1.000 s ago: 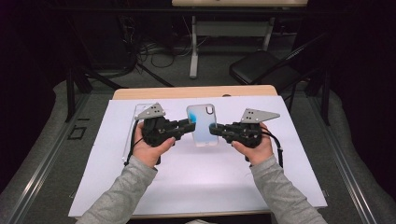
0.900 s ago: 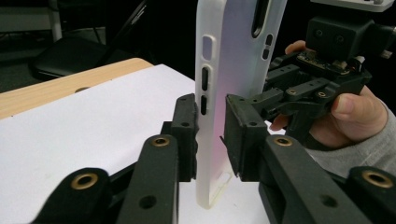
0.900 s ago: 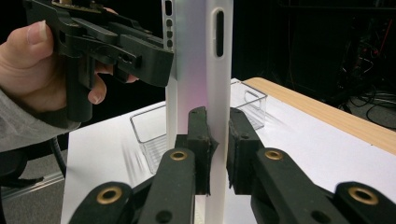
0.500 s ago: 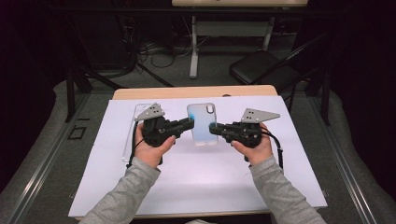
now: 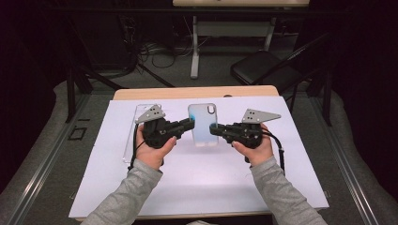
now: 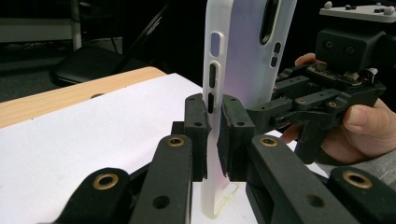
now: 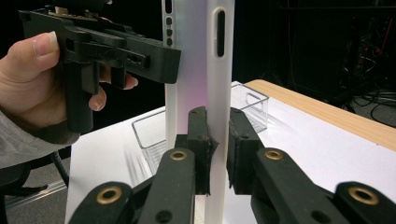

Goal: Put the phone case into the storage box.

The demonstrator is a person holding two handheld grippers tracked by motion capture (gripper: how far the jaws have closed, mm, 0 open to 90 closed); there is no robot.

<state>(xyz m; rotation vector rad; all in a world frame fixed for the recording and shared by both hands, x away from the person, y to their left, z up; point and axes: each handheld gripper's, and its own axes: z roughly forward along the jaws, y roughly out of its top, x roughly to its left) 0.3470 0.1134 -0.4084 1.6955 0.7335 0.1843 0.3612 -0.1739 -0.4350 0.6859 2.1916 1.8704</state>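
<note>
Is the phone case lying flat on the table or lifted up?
Lifted up. The phone case is clamped at its side edges by the left gripper and right gripper, held over the white sheet.

Clear plastic tray (image 5: 137, 131) on white sheet (image 5: 202, 183), wooden table (image 5: 197, 92), black chair (image 5: 263, 68) behind.

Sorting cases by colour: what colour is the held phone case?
Translucent white phone case, tinged blue and pink; left gripper view shows it best.
</note>
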